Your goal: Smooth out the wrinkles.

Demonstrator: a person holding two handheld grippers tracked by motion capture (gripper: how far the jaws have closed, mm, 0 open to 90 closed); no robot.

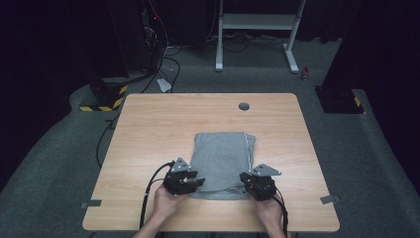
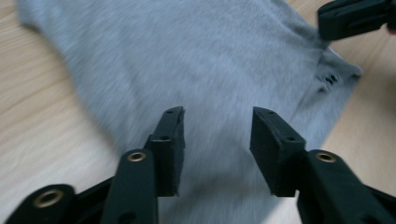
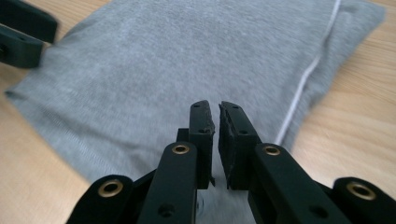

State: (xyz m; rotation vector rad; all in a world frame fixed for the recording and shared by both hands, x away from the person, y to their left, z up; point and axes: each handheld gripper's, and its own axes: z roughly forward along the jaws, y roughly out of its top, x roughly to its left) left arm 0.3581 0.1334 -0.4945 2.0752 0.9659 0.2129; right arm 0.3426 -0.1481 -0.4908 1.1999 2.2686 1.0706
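A folded grey garment (image 1: 223, 158) lies flat on the wooden table (image 1: 148, 124), near the front edge. A thin white stripe (image 3: 303, 79) runs along its right fold. My left gripper (image 1: 199, 182) hovers over the garment's near left corner, jaws open with only cloth (image 2: 210, 56) below them. My right gripper (image 1: 246, 179) sits at the near right corner. In the right gripper view its jaws (image 3: 215, 114) stand almost together above the cloth (image 3: 163, 60), with nothing between them. Each gripper view shows the other gripper's jaw at a top corner.
A round cable hole (image 1: 243, 106) is at the table's far edge. Grey tape marks (image 1: 90, 204) sit by the front corners. Beyond the table stand a white frame (image 1: 257, 29), loose cables (image 1: 158, 64) and a yellow-black striped base (image 1: 104, 99).
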